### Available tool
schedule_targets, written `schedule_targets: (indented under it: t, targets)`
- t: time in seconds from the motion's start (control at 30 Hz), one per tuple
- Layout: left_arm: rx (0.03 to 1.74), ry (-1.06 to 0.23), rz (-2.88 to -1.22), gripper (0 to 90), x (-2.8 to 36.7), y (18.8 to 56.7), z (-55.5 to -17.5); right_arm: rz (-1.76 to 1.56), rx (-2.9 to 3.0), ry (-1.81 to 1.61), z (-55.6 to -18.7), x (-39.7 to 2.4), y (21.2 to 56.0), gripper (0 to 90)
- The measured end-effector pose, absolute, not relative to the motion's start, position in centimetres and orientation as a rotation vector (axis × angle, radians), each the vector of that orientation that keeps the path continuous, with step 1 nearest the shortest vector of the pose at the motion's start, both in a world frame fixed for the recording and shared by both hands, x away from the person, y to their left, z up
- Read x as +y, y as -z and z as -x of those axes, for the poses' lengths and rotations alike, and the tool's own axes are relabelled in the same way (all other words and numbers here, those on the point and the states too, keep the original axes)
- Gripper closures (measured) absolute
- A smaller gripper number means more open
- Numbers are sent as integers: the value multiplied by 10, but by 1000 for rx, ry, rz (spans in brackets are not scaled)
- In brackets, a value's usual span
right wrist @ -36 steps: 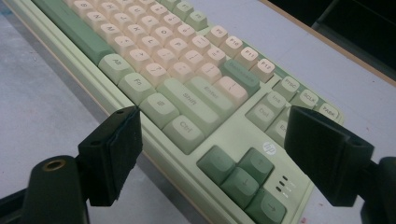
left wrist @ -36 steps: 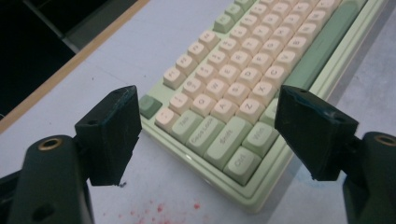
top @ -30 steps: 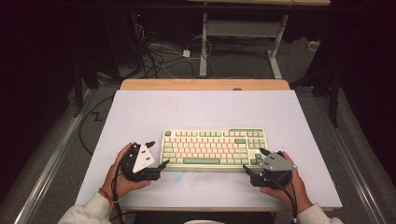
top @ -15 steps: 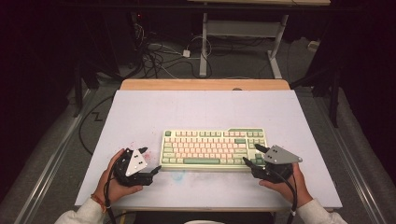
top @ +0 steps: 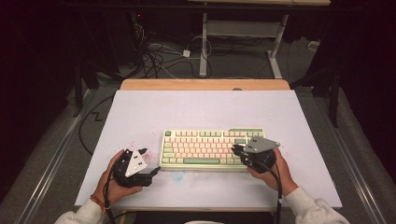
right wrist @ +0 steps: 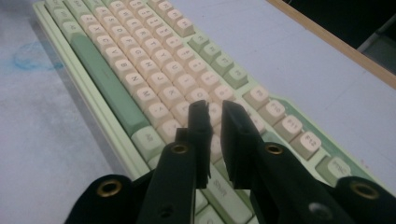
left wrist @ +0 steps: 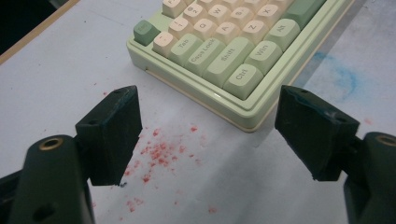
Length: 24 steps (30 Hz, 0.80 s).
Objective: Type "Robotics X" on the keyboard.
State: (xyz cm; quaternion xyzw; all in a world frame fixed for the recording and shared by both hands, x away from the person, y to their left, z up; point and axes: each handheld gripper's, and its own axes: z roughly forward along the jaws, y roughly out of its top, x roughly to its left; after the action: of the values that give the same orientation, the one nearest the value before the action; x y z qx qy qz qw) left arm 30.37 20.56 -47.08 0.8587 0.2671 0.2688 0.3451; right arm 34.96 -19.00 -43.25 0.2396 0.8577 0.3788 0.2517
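Note:
A pale green keyboard [top: 205, 149] with cream and green keys lies on the white table cover [top: 196, 107]. My left gripper [top: 150, 161] rests just left of it, open; in the left gripper view its jaws [left wrist: 208, 126] stand wide apart in front of the keyboard's [left wrist: 224, 51] Ctrl corner. My right gripper [top: 236, 150] hovers over the keyboard's right end. Its jaws have just been closing, and in the right gripper view [right wrist: 214, 112] they stand nearly together above the keys [right wrist: 154, 70] with nothing between them.
Red specks [left wrist: 159, 154] stain the cover by the left gripper, and a blue smear [top: 177, 176] lies at the keyboard's front edge. A wooden edge [top: 205, 85] bounds the table's far side. Cables and desk legs [top: 203, 42] stand on the floor beyond.
The right gripper has moved left and up from beside the keyboard's right end to over its keys, and its jaws have closed. The left gripper has hardly moved.

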Motion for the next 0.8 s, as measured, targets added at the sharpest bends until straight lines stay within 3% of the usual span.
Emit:
schedule_targets:
  t: [0.13,0.8]
  targets:
    - [686,-696,-2238,220,205,471,-304,-646,2362,-1015,-362,-179,433,896]
    - [676,-705,-2257,220,203,473,-303,-631,2442,-934,-394,-145,452,900]
